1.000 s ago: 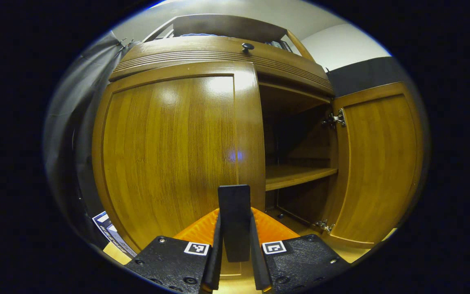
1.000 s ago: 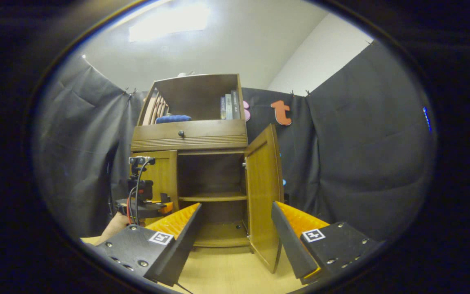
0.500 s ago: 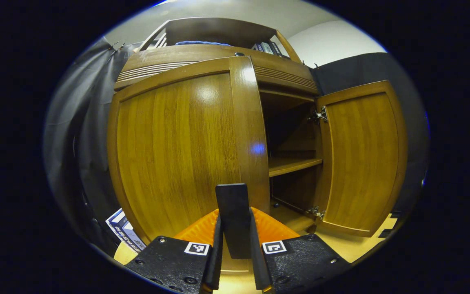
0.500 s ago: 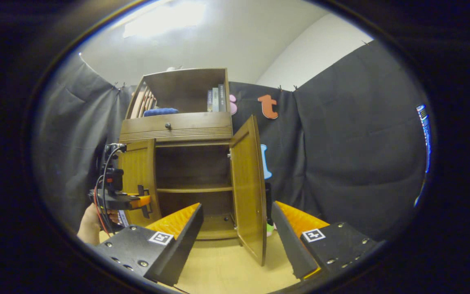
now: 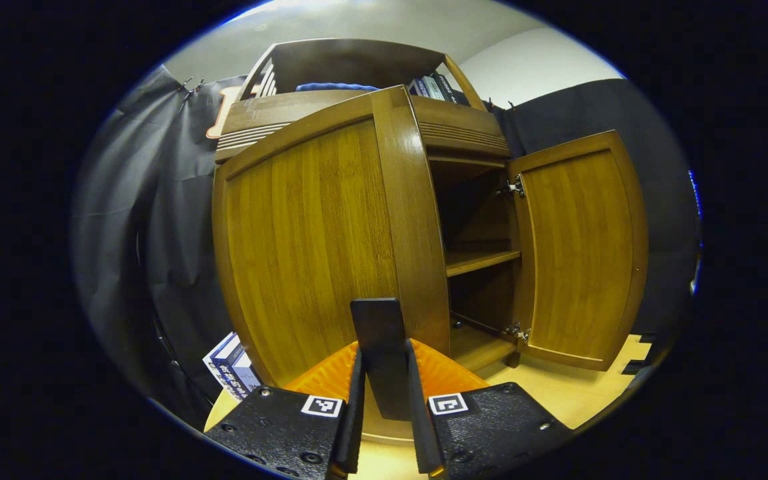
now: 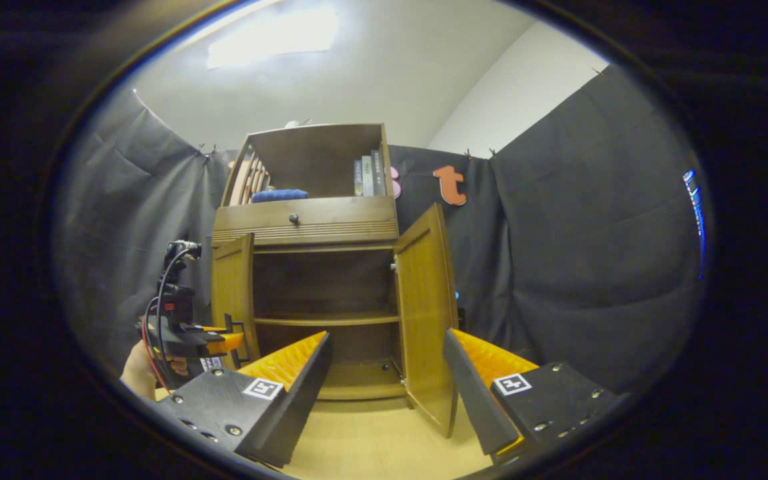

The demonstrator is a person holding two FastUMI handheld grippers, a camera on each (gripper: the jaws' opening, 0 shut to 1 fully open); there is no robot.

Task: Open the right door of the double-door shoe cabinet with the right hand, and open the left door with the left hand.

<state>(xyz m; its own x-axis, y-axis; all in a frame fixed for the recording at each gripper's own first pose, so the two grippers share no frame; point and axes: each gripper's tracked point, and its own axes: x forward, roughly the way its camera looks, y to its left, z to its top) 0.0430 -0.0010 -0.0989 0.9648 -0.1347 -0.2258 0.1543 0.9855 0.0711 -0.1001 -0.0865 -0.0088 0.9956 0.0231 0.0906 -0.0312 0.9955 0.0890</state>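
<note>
The wooden shoe cabinet [image 6: 307,220] stands against the black cloth wall. In the left gripper view its left door [image 5: 311,247] is swung partway out toward me. My left gripper [image 5: 384,360] is shut on the flat dark handle [image 5: 377,330] at that door's free edge. The right door [image 5: 581,247] stands wide open, and an inner shelf [image 5: 481,261] shows between the doors. In the right gripper view my right gripper [image 6: 386,340] is open and empty, held back from the cabinet. There the left gripper [image 6: 224,337] and the hand [image 6: 137,370] holding it sit at the left door [image 6: 234,293], with the right door [image 6: 424,313] open.
Books [image 5: 231,363] lie on the floor left of the cabinet. The cabinet's upper shelf holds upright books [image 6: 371,173] and a blue item [image 6: 281,195] above a drawer with a knob [image 6: 294,218]. Light wooden floor [image 6: 371,440] lies in front; black cloth closes both sides.
The left door has swung further out with my left gripper on its handle. The right gripper has shifted a little and stays open; the right door stays open.
</note>
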